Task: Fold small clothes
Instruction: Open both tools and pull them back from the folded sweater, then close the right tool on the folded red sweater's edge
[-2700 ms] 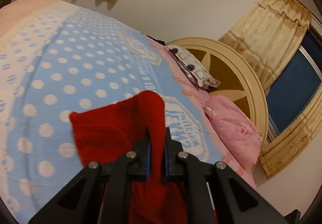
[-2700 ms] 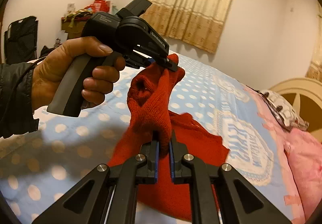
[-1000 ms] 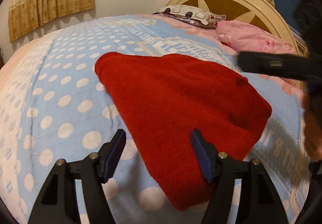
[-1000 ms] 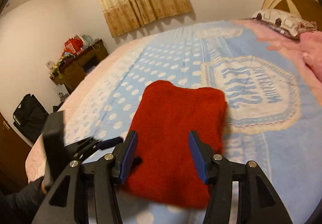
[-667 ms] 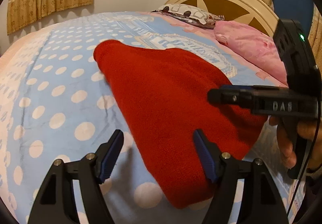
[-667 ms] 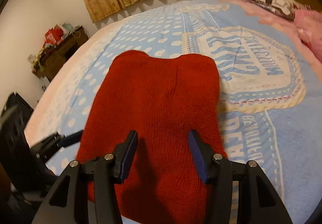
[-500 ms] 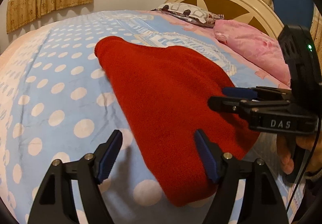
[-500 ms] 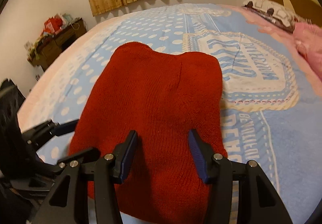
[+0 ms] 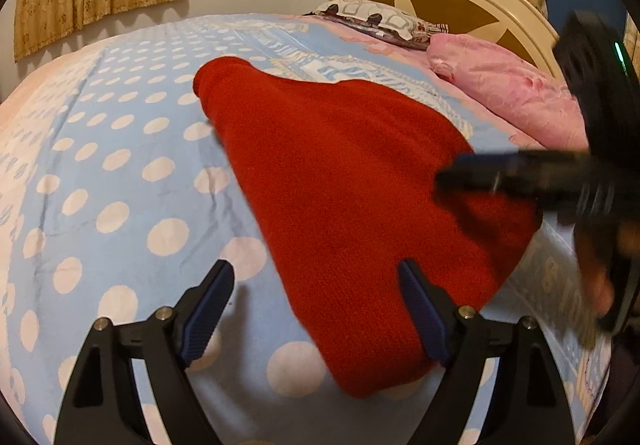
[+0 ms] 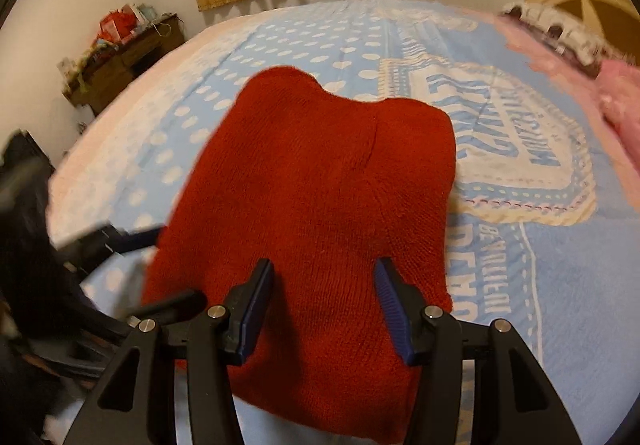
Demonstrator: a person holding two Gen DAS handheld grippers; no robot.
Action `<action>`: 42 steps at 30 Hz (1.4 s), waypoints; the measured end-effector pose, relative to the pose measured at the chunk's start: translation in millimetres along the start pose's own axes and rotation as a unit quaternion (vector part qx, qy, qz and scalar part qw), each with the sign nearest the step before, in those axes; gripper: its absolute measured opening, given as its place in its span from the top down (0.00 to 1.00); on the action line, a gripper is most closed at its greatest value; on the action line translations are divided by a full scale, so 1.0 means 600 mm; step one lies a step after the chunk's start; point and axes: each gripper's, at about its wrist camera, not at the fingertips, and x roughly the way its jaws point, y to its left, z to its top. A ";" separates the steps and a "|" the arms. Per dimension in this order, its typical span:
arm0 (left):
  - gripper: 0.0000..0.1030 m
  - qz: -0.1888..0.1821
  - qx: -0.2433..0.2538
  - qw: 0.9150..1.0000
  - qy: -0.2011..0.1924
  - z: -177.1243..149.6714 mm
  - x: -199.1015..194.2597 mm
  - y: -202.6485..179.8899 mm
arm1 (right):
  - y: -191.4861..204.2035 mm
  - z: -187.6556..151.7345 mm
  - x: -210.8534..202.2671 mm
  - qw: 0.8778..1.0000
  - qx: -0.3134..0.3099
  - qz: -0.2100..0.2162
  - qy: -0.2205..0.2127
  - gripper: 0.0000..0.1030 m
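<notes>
Both the left gripper (image 9: 316,299) and the right gripper (image 10: 325,295) were held spread wide, empty, low-centre over the flat red knitted garment (image 10: 320,197).

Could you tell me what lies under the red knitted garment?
The red knitted garment lies flat on the blue polka-dot bedspread; whatever is directly beneath it is covered.

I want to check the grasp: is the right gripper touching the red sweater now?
Cannot tell. In the right wrist view the right gripper is open above the red sweater; no gap or contact shows plainly.
</notes>
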 end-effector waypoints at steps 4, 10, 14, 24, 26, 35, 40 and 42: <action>0.15 0.001 0.000 1.000 0.000 -0.001 0.002 -0.001 | -0.038 0.054 -0.018 0.998 0.047 -0.019 -0.036 0.48; 0.10 0.003 0.001 1.000 0.005 -0.003 0.005 -0.002 | -0.094 0.097 0.075 0.993 0.106 -0.035 0.035 0.76; 0.10 0.000 0.003 1.000 0.012 -0.009 0.007 -0.001 | -0.067 0.063 0.097 0.996 0.052 -0.071 0.028 0.77; 0.07 -0.019 -0.035 0.999 -0.014 -0.015 -0.020 0.025 | -0.070 0.002 -0.032 0.997 0.079 0.001 -0.020 0.71; 0.06 -0.022 -0.045 0.999 -0.013 -0.016 -0.020 0.031 | -0.070 -0.033 -0.053 0.996 0.088 0.020 -0.013 0.71; 0.06 -0.016 -0.058 0.998 -0.017 -0.016 -0.028 0.040 | -0.029 -0.105 -0.058 0.994 0.084 0.075 0.015 0.94; 0.03 -0.016 -0.075 0.997 -0.007 -0.023 -0.024 0.056 | -0.020 -0.122 -0.043 0.998 0.054 0.011 0.032 0.94; 0.03 -0.016 -0.068 0.998 -0.001 -0.020 -0.025 0.052 | -0.043 -0.128 -0.033 0.997 0.075 0.006 0.035 0.95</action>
